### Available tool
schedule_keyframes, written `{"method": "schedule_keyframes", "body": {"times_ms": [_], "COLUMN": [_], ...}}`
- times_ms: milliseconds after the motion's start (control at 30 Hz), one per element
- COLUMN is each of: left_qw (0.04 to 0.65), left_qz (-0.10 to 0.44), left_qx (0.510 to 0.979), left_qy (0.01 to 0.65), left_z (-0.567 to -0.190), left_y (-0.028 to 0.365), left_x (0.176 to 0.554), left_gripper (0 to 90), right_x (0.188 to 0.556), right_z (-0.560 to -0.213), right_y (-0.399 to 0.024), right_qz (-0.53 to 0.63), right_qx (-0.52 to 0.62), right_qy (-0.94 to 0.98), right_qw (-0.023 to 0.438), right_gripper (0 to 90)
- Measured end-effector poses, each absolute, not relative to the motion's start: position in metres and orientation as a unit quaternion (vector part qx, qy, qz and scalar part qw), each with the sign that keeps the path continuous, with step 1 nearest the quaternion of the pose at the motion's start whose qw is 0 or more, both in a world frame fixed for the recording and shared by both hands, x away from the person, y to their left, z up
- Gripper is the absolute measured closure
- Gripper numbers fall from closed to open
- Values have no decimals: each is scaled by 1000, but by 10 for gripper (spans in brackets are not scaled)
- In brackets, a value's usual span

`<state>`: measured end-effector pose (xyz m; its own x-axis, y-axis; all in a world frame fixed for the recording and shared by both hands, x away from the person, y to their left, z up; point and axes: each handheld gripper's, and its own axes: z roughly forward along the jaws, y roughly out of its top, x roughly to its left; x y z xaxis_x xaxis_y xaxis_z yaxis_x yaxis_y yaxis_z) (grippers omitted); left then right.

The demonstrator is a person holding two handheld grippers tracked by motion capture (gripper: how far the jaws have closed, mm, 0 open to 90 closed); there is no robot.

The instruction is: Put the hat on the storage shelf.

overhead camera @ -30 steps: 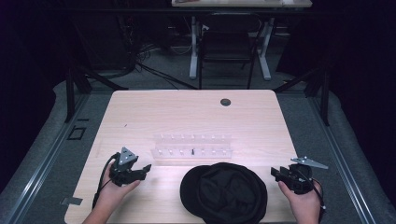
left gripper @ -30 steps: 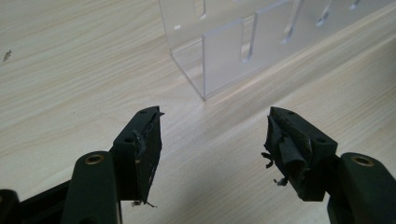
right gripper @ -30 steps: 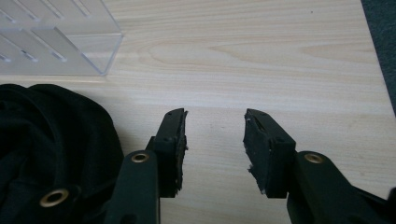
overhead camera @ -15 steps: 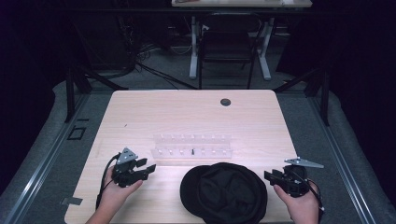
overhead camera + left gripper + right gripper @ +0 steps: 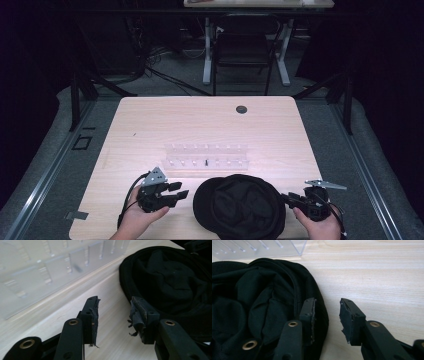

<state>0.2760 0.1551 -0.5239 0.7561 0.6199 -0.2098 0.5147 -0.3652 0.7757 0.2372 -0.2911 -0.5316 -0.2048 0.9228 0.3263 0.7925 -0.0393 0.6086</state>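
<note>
Black cloth, a soft cap [image 5: 239, 206] lying opening-up, sits at the near middle of the table [image 5: 150, 125], with its folded lining bunched inside the rim. Both grippers are closing in on it from either side, so the step in hand looks like a two-sided pinch of the rim.

At about three o'clock of the cap, the right gripper [image 5: 326, 315] has one jaw over the cloth edge and the other over bare wood. Its jaws have just been closing, yet a gap stands between the pads and nothing is pressed, so it is released. To do this well, slide it a touch further toward nine o'clock so the rim lies fully between the pads before clenching, and catch the stitched edge instead of the loose lining.

At about nine o'clock of the cap, the left gripper [image 5: 113, 315] is released too: its jaws have just been closing, with only wood between them and the rim just beside its outer jaw. It should come in low and level, with one jaw slipped under the rim.

Closing both together would likely keep the cap from sliding away.

Just beyond the cap, at twelve o'clock, lies a clear plastic rack [image 5: 206, 155]; lift without knocking it.
</note>
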Motion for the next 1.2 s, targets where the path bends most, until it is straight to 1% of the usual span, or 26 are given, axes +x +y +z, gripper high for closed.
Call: {"method": "schedule_keyframes", "body": {"times_ms": [33, 67, 133, 233, 267, 333, 433, 467, 500, 667, 700, 733, 767, 800, 867, 933, 967, 1000, 1133, 1200], "left_qw": [450, 450, 444, 438, 438, 438, 434, 433, 432, 436, 434, 436, 435, 435, 435, 435, 435, 434, 434, 435], "left_qz": [48, 48, 42, 32, 32, 16, 17, 22, 26, 24, 32, 30, 30, 35, 34, 34, 35, 35, 36, 35], "left_qx": [824, 824, 830, 837, 837, 837, 841, 841, 842, 837, 837, 837, 837, 838, 838, 838, 838, 838, 839, 839], "left_qy": [343, 343, 335, 325, 325, 329, 323, 324, 321, 330, 332, 331, 330, 329, 329, 328, 328, 329, 327, 327], "left_z": [-524, -524, -525, -530, -530, -532, -534, -534, -534, -535, -535, -535, -535, -536, -536, -535, -536, -536, -536, -536], "left_y": [151, 151, 146, 138, 138, 135, 131, 129, 129, 129, 128, 128, 128, 128, 128, 128, 128, 128, 128, 128], "left_x": [275, 275, 273, 271, 271, 271, 271, 270, 271, 273, 273, 273, 273, 272, 272, 271, 271, 270, 270, 270], "left_gripper": [576, 577, 580, 606, 619, 624, 679, 685, 694, 708, 710, 710, 709, 709, 709, 708, 707, 707, 705, 705], "right_x": [237, 237, 237, 238, 238, 238, 239, 239, 241, 246, 248, 250, 250, 248, 246, 241, 237, 236, 233, 233], "right_z": [-532, -532, -531, -532, -532, -531, -531, -531, -532, -532, -532, -530, -530, -529, -528, -527, -527, -528, -528, -529], "right_y": [-290, -290, -289, -287, -287, -287, -285, -284, -283, -284, -284, -286, -286, -286, -286, -285, -284, -283, -280, -279], "right_qz": [361, 361, 360, 364, 364, 366, 366, 363, 361, 359, 360, 363, 371, 371, 372, 375, 372, 370, 361, 353], "right_qx": [623, 623, 619, 616, 616, 615, 613, 611, 610, 608, 610, 615, 613, 612, 611, 608, 612, 612, 606, 606], "right_qy": [688, 688, 692, 693, 693, 693, 695, 698, 700, 702, 699, 694, 692, 693, 692, 694, 694, 695, 704, 707], "right_qw": [89, 89, 93, 87, 87, 83, 82, 82, 85, 98, 101, 94, 88, 90, 94, 90, 75, 80, 87, 90], "right_gripper": [695, 695, 732, 781, 781, 808, 863, 892, 900, 900, 900, 865, 806, 786, 778, 760, 745, 740, 755, 807]}}
